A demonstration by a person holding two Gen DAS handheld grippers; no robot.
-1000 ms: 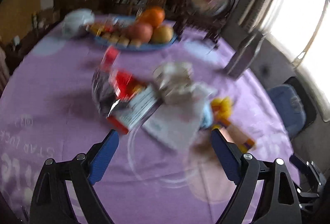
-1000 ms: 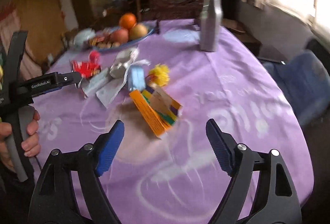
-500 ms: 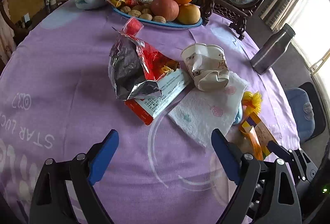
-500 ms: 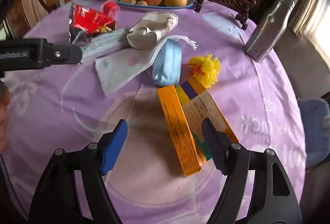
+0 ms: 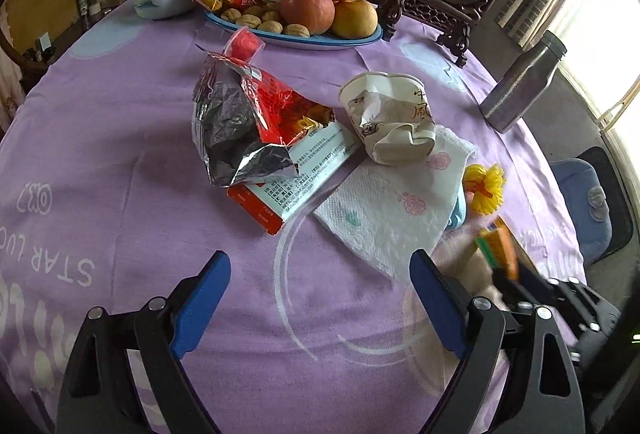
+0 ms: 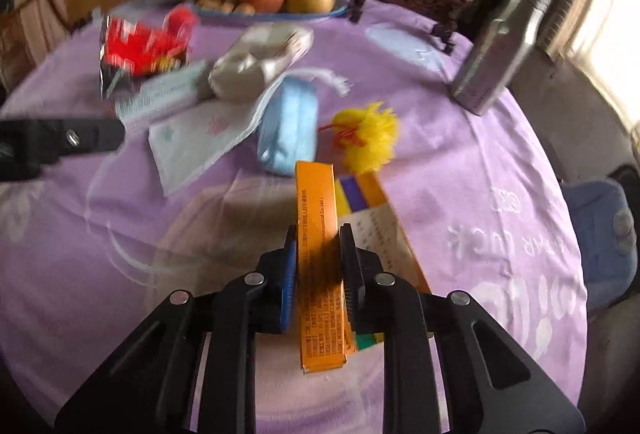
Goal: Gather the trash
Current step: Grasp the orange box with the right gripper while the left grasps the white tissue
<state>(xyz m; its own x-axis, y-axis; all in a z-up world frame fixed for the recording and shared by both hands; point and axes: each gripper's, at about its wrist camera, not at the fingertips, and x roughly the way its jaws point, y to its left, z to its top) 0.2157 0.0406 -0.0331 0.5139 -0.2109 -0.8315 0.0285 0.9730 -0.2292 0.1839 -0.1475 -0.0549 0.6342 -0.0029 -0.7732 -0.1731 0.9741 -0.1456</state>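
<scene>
Right gripper (image 6: 318, 262): clamped on orange box (image 6: 320, 254), near table edge.
Left gripper (image 5: 320, 298): wide open, empty.
Left to collect: foil bag (image 5: 248, 126), crushed cup (image 5: 392, 118), napkin (image 5: 392, 202), on table (image 5: 100, 114).

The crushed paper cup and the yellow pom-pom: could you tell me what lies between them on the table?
In the right wrist view, a blue face mask and the paper napkin's far edge lie between the crushed paper cup and yellow pom-pom.

cup (image 5: 390, 118) on napkin (image 5: 394, 202) | wrapper (image 5: 248, 126) left | bottle (image 5: 520, 88) right
</scene>
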